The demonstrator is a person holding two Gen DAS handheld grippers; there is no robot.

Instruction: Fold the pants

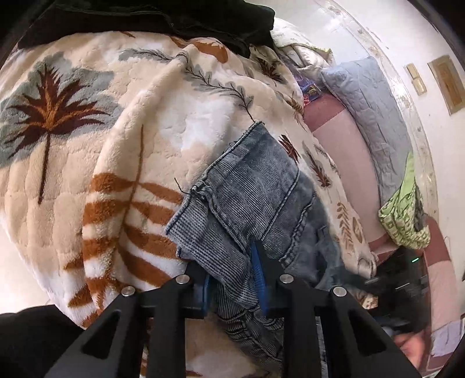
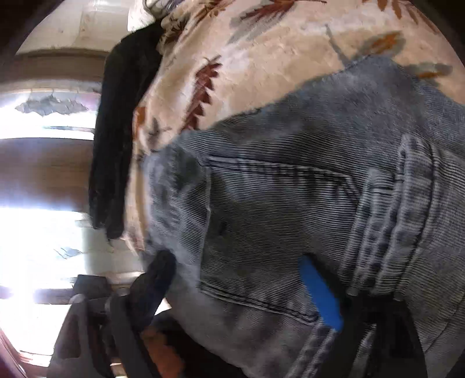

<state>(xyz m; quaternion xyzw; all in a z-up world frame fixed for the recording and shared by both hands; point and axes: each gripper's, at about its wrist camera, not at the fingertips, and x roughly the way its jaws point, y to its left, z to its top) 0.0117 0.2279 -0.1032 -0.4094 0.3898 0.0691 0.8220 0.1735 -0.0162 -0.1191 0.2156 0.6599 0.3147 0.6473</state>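
Observation:
Grey-blue washed jeans (image 1: pixel 255 192) lie on a cream fleece blanket with leaf prints (image 1: pixel 116 145). My left gripper (image 1: pixel 232 279) is shut on a fold of the jeans near the leg hems, the denim bunched between its blue pads (image 1: pixel 257 261). In the right wrist view the jeans (image 2: pixel 290 203) fill the frame, back pocket and waistband toward me. My right gripper (image 2: pixel 241 279) has its jaws wide apart around the pocket area, with one blue pad (image 2: pixel 319 293) lying on the denim. The view is blurred.
A black garment (image 1: pixel 162 20) lies at the blanket's far edge, also in the right wrist view (image 2: pixel 119 130). A grey quilted pillow (image 1: pixel 372 116), pink sheet (image 1: pixel 340 145) and green cloth (image 1: pixel 407 215) sit at right. A bright tiled floor (image 2: pixel 43 226) is left of the bed.

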